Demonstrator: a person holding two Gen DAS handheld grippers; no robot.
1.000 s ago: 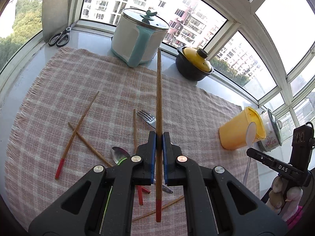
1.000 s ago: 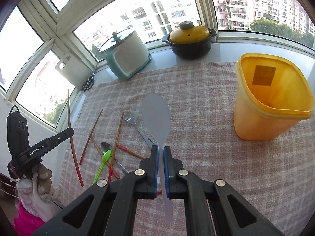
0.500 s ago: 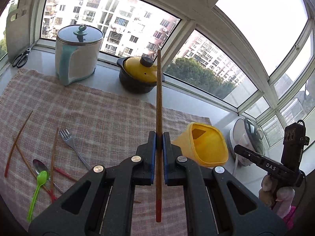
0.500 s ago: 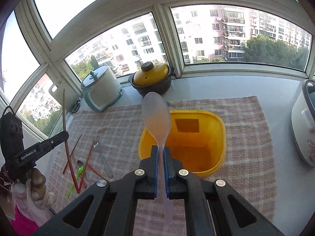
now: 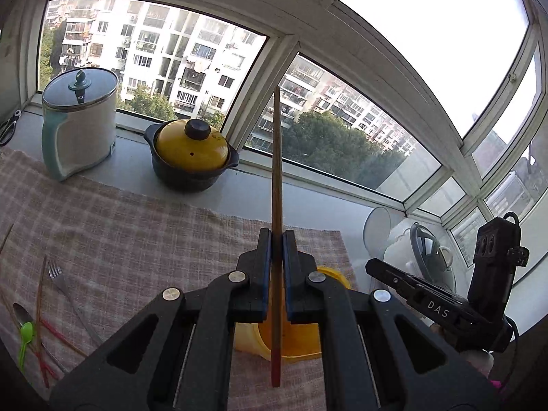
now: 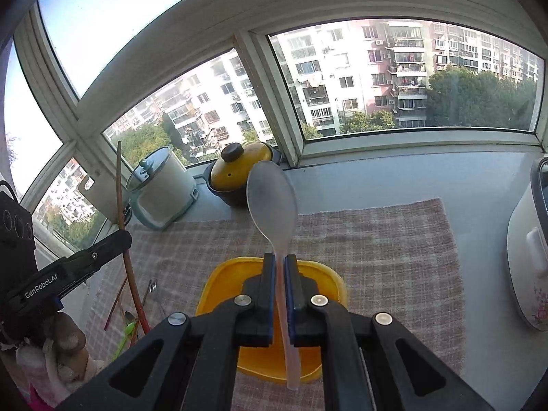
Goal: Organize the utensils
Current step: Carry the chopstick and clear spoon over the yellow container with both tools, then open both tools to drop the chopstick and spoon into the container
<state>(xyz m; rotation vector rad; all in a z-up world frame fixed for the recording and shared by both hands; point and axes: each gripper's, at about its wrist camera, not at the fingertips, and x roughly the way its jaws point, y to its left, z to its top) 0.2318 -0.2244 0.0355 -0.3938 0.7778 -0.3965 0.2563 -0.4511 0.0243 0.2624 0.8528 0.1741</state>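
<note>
i have my left claw (image 5: 276, 250) clamped on a chopstick (image 5: 276, 178), which runs straight up the middle of the left wrist frame, red end low, bare end high against the window. my right claw (image 6: 280, 267) is clamped on a pale rice spoon (image 6: 272, 202), bowl up at frame centre, handle hanging down past the pads. the yellow tub (image 6: 328, 275) sits on the checked cloth (image 6: 394, 239) over the bench, directly under both claws at lower centre of each frame, its mouth facing up. both long axes stand steep over that mouth, so i judge the drop needs only a release. the right claw looks more squarely over it. the other utensils (image 5: 41, 318) lie at lower left.
</note>
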